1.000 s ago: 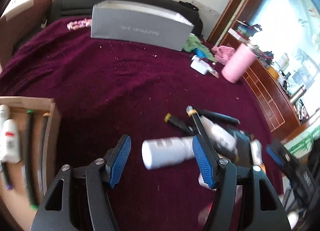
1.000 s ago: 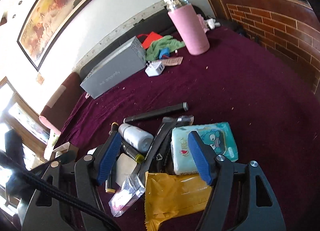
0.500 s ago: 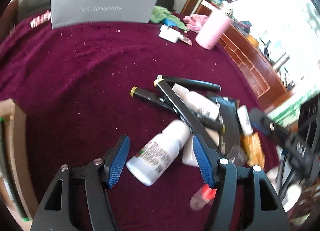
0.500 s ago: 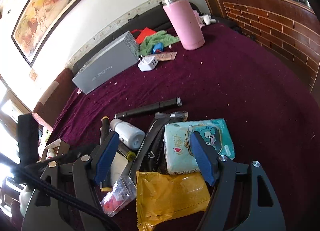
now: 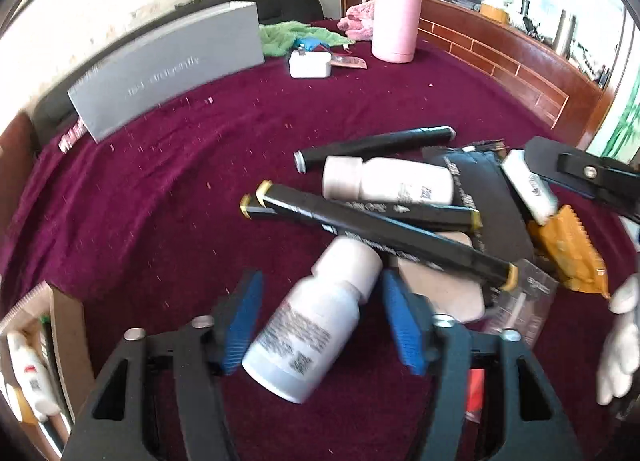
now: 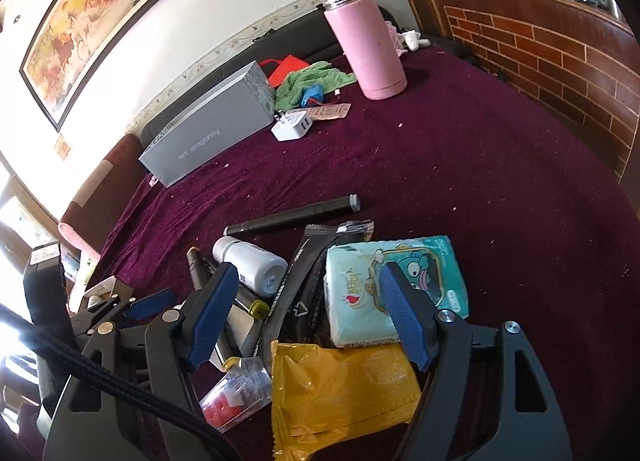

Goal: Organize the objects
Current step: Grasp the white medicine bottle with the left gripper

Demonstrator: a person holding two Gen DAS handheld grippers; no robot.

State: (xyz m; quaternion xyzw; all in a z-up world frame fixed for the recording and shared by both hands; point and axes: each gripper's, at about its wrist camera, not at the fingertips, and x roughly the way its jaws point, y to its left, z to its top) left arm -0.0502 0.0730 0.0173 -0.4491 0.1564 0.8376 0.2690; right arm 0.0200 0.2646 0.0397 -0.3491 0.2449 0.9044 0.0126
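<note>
A white bottle [image 5: 312,325] lies tilted on the maroon cloth between the blue pads of my left gripper [image 5: 322,277]. The jaws are closing around it; a gap still shows at the right pad. Its cap rests against two black markers with yellow ends [image 5: 380,237] and a beige block. Behind them lie a second white bottle [image 5: 388,183], a black pen [image 5: 372,143] and a black pouch [image 5: 488,189]. My right gripper [image 6: 306,273] hangs open above the pile, over a teal tissue pack [image 6: 396,285], the black pouch [image 6: 308,285] and a yellow packet [image 6: 340,389].
A cardboard box [image 5: 68,325] holding tubes stands at the left edge. At the back are a grey box [image 5: 168,69], a white charger [image 5: 310,63], a green cloth [image 5: 292,35] and a pink flask [image 5: 394,17]. A gloved hand [image 5: 620,337] shows at the right.
My left gripper rolled and moved in over the pile, and its jaws narrowed around the white bottle. The right gripper has barely moved.
</note>
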